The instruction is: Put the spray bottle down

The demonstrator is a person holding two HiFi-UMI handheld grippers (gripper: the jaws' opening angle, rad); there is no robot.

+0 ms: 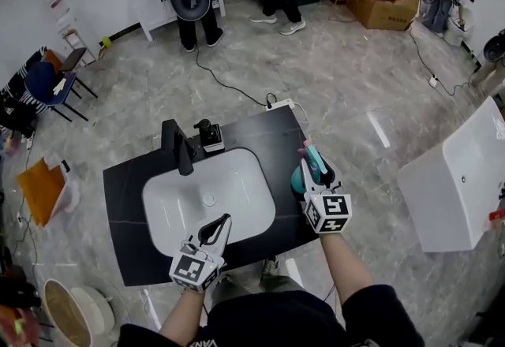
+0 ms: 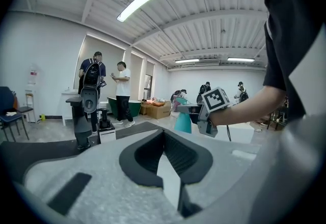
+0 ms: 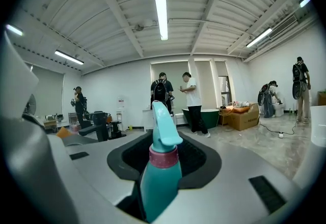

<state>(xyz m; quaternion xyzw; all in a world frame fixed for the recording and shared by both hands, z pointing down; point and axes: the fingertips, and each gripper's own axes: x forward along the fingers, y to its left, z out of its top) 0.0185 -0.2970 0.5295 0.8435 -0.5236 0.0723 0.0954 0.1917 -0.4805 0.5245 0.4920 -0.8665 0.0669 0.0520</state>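
Teal spray bottle (image 3: 159, 177) pinched upright in right gripper (image 1: 317, 169), just right of white basin (image 1: 237, 180), over black countertop (image 1: 126, 203). Bottle contents not discernible. Left gripper (image 1: 221, 225) jaws pressed together, nothing gripped, at basin's near rim. Faucet (image 1: 178, 148), soap dispenser (image 1: 209, 135) set behind basin. Bottle base hidden; contact with countertop not made out.

White basin (image 1: 237, 188) in blk counter (image 1: 126, 211); blk faucet (image 1: 177, 147) & soap dispenser (image 1: 210, 135) at far rim; cardboard box (image 1: 387, 10) by wall.
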